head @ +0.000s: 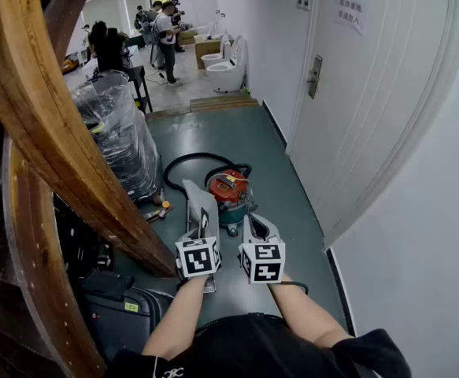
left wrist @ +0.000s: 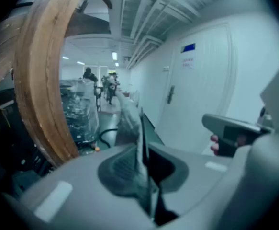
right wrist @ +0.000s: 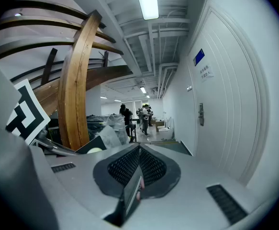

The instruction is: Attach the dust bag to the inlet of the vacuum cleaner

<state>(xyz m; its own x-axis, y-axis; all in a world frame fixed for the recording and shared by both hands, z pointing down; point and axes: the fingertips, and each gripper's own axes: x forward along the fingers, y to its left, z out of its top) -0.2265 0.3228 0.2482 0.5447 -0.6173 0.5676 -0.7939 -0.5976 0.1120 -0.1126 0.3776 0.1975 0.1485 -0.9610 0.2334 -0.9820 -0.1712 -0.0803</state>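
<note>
Left gripper (head: 203, 225) clamped on dust bag (head: 199, 199): flat, limp grey sheet, just before red-topped vacuum cleaner (head: 229, 191) on floor. Right gripper (head: 257, 227) jaws together, empty. Curved wooden beam (head: 72, 148) crowds left; black hose (head: 183, 162) loops beyond.

The right gripper (right wrist: 139, 150) fills the lower centre of the frame, its two dark meshed pads (right wrist: 122, 166) pressed together. At the left edge sits a black-and-white marker cube (right wrist: 22, 111). Just right of it, a grey dust bag (right wrist: 106, 135) pokes up. A curved wooden beam (right wrist: 79, 80) rises left of centre. A white door (right wrist: 230, 109) fills the right side. People (right wrist: 127, 116) stand far down the corridor at centre.
</note>
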